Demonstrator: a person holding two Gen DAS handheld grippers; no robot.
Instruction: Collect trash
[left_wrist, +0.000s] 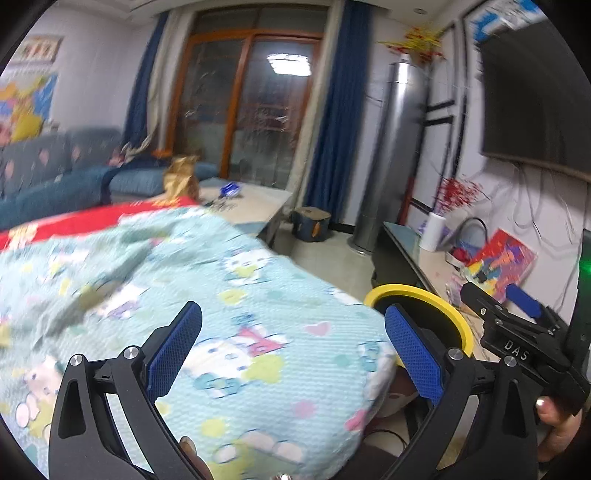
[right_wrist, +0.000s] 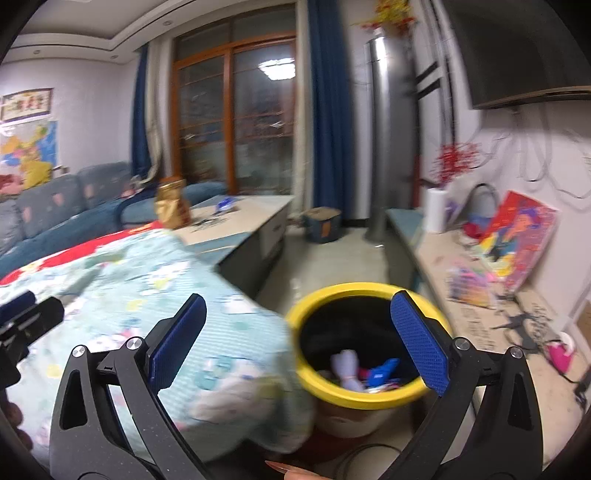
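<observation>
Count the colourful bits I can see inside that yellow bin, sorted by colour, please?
Inside the yellow bin, as far as the blurred right wrist view shows:
White or pale pieces: 1
Blue pieces: 1
Pink or red scraps: 1
Total: 3 visible; more may lie hidden beneath.

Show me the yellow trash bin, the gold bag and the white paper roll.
yellow trash bin (right_wrist: 373, 397), right wrist view, front rim.
gold bag (right_wrist: 170, 208), right wrist view, its middle.
white paper roll (right_wrist: 436, 210), right wrist view, its side.
</observation>
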